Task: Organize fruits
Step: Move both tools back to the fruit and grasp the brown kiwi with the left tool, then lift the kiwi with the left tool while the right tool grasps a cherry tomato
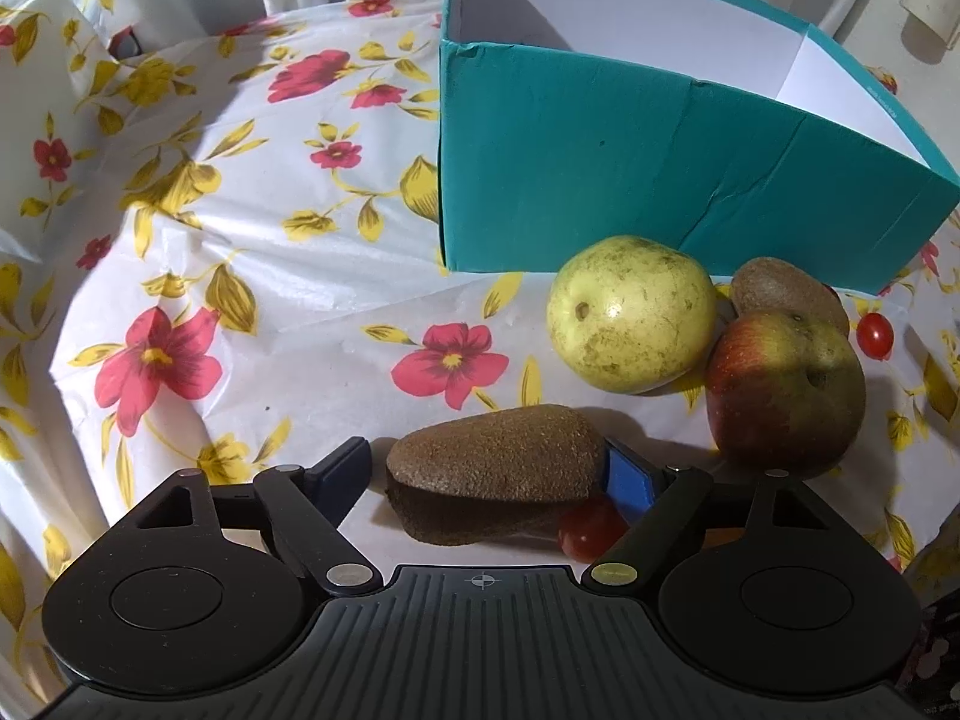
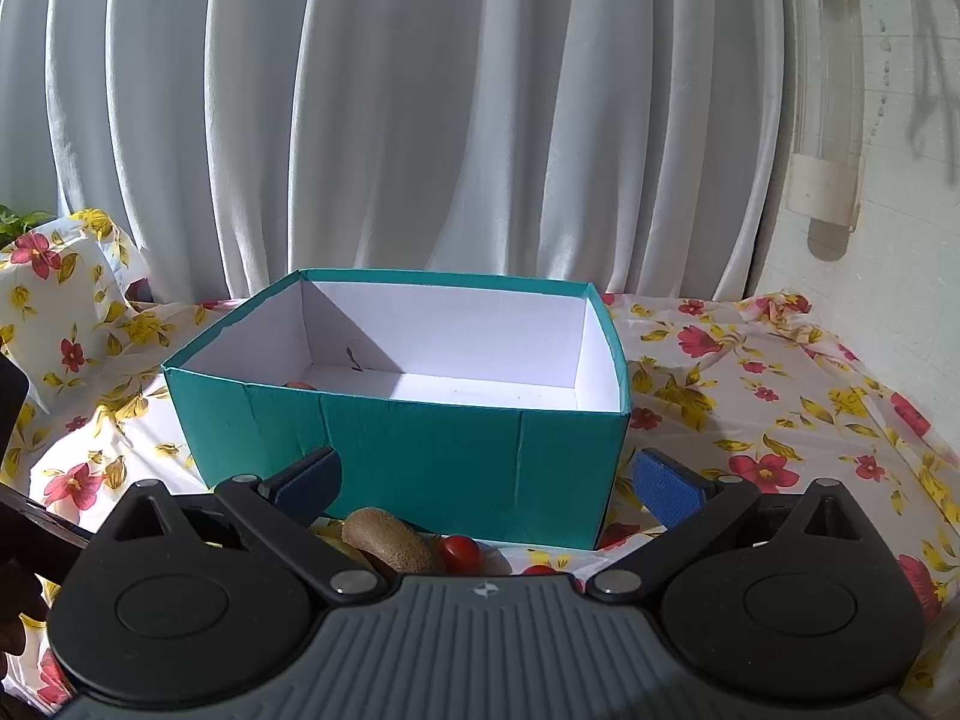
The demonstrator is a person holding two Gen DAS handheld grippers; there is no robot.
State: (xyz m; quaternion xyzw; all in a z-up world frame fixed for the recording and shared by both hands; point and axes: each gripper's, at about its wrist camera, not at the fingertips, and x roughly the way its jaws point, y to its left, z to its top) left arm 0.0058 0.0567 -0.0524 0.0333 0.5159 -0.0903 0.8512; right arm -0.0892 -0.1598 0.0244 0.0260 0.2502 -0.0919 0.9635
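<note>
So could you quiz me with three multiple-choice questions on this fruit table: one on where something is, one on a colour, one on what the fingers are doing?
1. Where is the kiwi nearest the left fingers?
A. Inside the box
B. On the cloth, between the two fingers
C. On top of the yellow fruit

2. What colour is the outside of the box?
A. Red
B. Yellow
C. Teal

3. What are the right fingers doing?
A. Standing apart, gripping nothing
B. Clamped on a tomato
C. Clamped on a kiwi

Answers:
1 B: the kiwi lies on the flowered cloth between the left fingers, with a gap on its left side.
2 C: the box has teal walls outside and white ones inside.
3 A: the right fingers are spread wide, and the box only stands behind them.
</note>
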